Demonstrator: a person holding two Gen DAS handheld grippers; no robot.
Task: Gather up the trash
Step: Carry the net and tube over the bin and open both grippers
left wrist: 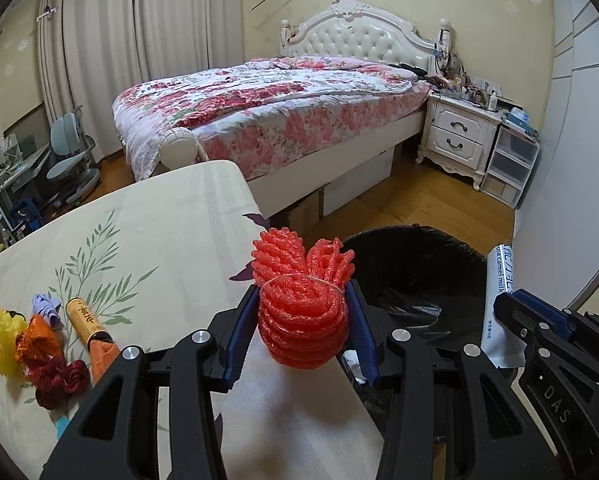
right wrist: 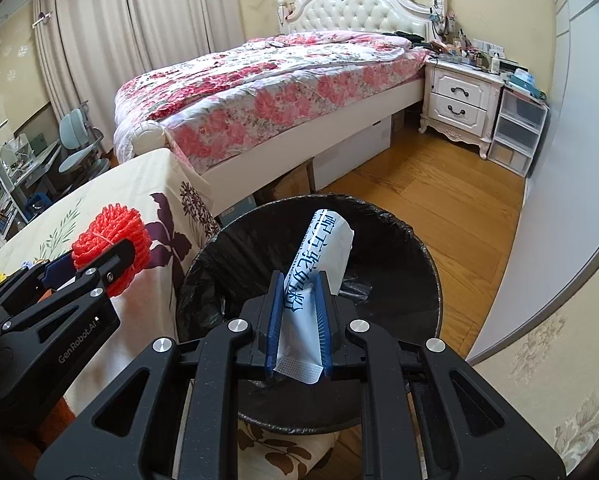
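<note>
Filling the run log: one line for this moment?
left gripper: holds red foam net | right gripper: holds white packet over bin

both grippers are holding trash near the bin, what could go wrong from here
1. The red foam net in the left gripper sits over the table edge, not clearly over the bin; dropped now, it may miss.
2. The white packet in the right gripper is long and could catch on the rim.
3. The grippers are close and might collide.
</note>
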